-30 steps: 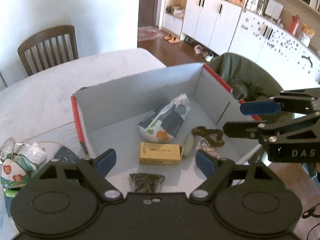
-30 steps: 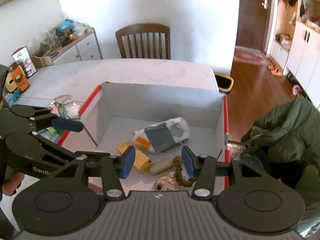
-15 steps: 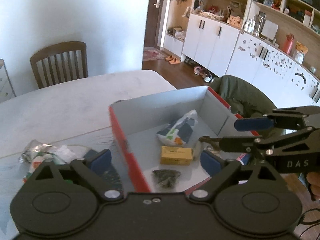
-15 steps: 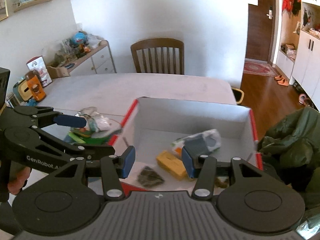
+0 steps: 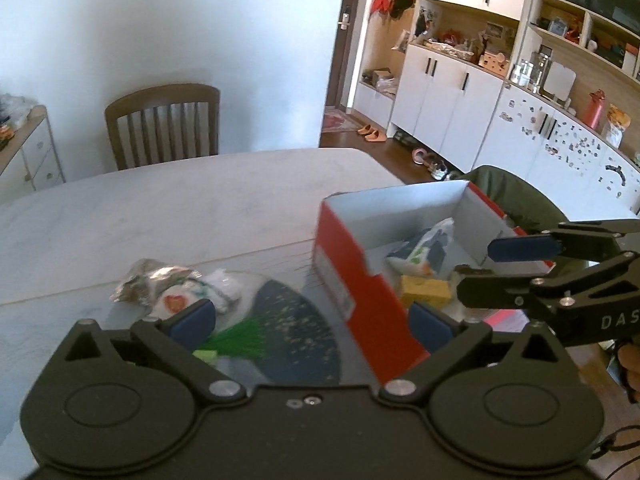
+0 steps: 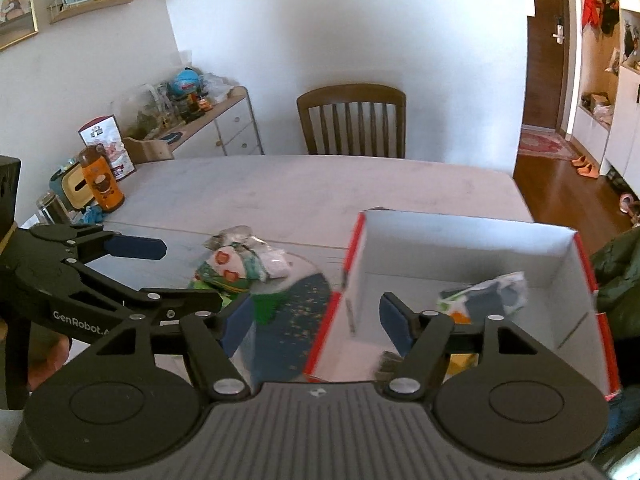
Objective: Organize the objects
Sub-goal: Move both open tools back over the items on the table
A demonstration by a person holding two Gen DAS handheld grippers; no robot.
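Note:
A red-sided cardboard box (image 5: 352, 280) (image 6: 472, 248) stands on the table's right side. Inside lie a patterned white pouch (image 5: 424, 246) (image 6: 488, 296), a yellow packet (image 5: 424, 290) and some smaller items. Left of the box, snack packets (image 5: 172, 288) (image 6: 240, 264), a dark blue speckled fan (image 5: 296, 332) (image 6: 296, 320) and a green tassel (image 5: 240, 338) rest on the table. My left gripper (image 5: 312, 322) hovers open over the fan and the box's near corner, empty. My right gripper (image 6: 316, 320) is open too, above the box's left wall, holding nothing.
The pale table (image 6: 304, 188) stretches back to a wooden chair (image 6: 352, 120). An orange bottle (image 6: 100, 180) and a tissue box stand at its left edge. A green jacket (image 5: 516, 200) drapes a seat behind the box. White cabinets (image 5: 448, 108) line the right wall.
Both grippers have pulled back and swung left, away from over the box interior. The snack packets and fan now sit in the middle of both views. Both stay open and empty.

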